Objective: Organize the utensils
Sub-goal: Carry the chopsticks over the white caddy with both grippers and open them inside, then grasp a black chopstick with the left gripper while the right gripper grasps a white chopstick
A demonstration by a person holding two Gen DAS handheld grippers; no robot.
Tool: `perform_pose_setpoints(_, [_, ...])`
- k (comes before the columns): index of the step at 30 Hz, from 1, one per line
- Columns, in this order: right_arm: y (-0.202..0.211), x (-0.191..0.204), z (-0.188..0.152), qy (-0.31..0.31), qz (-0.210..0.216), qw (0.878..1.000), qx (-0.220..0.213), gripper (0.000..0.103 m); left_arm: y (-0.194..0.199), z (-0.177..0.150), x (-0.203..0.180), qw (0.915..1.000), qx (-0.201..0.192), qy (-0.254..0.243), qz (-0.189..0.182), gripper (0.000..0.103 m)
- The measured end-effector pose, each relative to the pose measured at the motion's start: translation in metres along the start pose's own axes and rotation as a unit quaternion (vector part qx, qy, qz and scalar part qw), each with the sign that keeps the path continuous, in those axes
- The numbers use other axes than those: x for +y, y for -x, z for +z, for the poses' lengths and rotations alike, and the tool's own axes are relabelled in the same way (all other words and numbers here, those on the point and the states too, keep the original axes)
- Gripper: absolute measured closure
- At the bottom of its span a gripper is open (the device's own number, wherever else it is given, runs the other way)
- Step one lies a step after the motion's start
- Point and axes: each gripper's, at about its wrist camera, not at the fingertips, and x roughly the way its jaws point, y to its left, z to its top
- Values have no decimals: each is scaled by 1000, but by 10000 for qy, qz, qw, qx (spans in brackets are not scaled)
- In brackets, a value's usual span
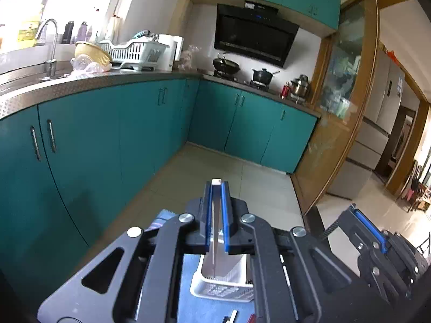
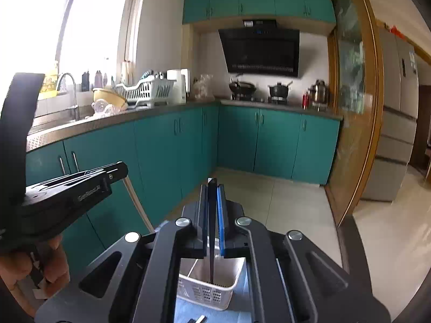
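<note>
Left fingers (image 1: 217, 215): clamped on a white-handled utensil (image 1: 216, 231), upright, directly above the white basket (image 1: 223, 288).
Right fingers (image 2: 212, 215): clamped on a black utensil (image 2: 212, 228), its lower end inside the basket (image 2: 207, 290).
Right view only: hand (image 2: 32, 269) holding the left gripper.
Writing: lettering on that gripper, illegible.

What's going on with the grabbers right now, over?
Left gripper shut on white utensil. Right gripper shut on black utensil. Both hang over the white basket. Nothing in the way.
</note>
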Motion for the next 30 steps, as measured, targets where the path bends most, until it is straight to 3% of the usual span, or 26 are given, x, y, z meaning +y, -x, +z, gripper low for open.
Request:
perform_pose_setpoints(2, [-2,-3,-4,-65,-62,9999,108,89,0,-4,0,10000,2,-59,19,94])
perform_pose_setpoints(4, [5,-7,-6,-128,-147,9998,68,59,5,-7,0,10000,17,-78,-31,86])
perform_pose_setpoints(11, [63,-28,-36,-227,-240,9995,20,57,36,-33,14,9995,211,-114,-221,79])
perform_pose_setpoints(13, [81,-37,-59,-296,-246,9991,161,57,44,-55,22,9985,448,-192,-262,77])
perform_pose_setpoints(15, [87,-46,-94,-425,-56,9971,627,57,44,-83,30,9961,797,-232,-297,77])
perform_pose_setpoints(18, [69,-50,-147,-653,267,9857,1528,57,28,-136,31,9865,1513,-522,-350,77])
perform_pose_setpoints(19, [53,-47,-177,-672,306,9761,2045,59,21,-154,29,9817,1755,-656,-335,77])
perform_pose_setpoints(22, [27,-40,-229,-922,319,9542,2828,66,-3,-207,22,9654,2405,-940,-368,81])
perform_pose_setpoints(24, [20,-35,-246,-1072,453,9456,3039,66,-17,-234,18,9527,2815,-1073,-409,81])
perform_pose_setpoints(30, [14,-17,-252,-902,380,9420,3210,66,-32,-267,11,9344,3306,-1156,-644,81])
